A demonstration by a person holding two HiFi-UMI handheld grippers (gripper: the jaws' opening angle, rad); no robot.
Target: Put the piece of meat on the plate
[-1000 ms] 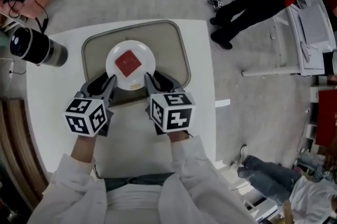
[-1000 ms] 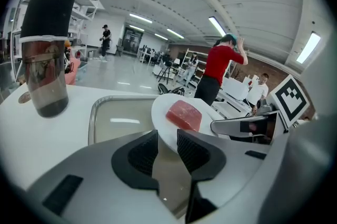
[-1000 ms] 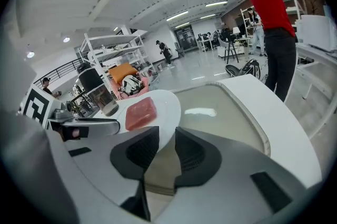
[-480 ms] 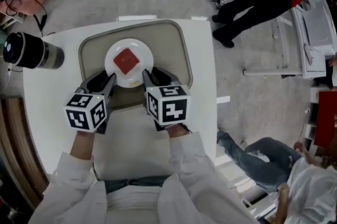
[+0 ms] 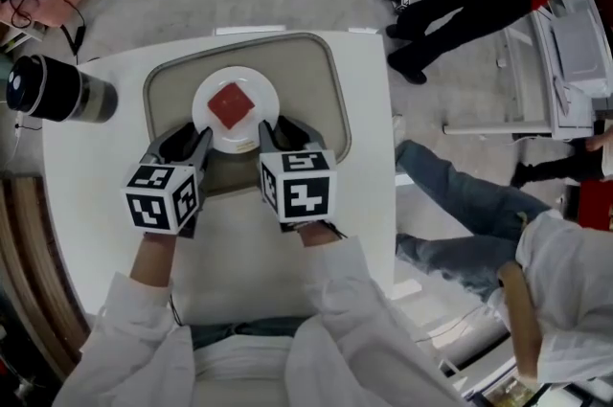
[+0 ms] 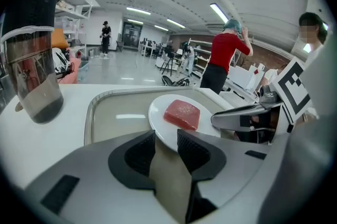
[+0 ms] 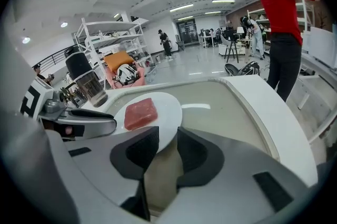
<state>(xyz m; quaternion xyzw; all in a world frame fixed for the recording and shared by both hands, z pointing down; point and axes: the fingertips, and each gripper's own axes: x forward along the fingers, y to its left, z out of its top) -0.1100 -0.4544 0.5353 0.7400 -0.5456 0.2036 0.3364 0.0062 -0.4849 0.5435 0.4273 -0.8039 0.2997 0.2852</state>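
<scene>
Piece of meat [image 5: 233, 105]: a red square slab, laid flat at the middle of the white plate [image 5: 264, 115], just beyond the tips of both grippers and midway between them.
Plate: set on the beige tray [image 5: 321, 99]; its near rim is seen through the gap of each pair of jaws.
Arms: both forearms, in white sleeves [image 5: 335, 300], are stretched forward side by side over the white table [image 5: 96, 175], with the marker cubes turned upward.
Left gripper [image 5: 192, 145]: held low at the plate's near left rim; the jaws are parted by a narrow gap and nothing is clamped.
Right gripper [image 5: 283, 133]: held low at the near right rim; the jaws are likewise narrowly parted.
Contact: whether either gripper touches the rim cannot be told.
</scene>
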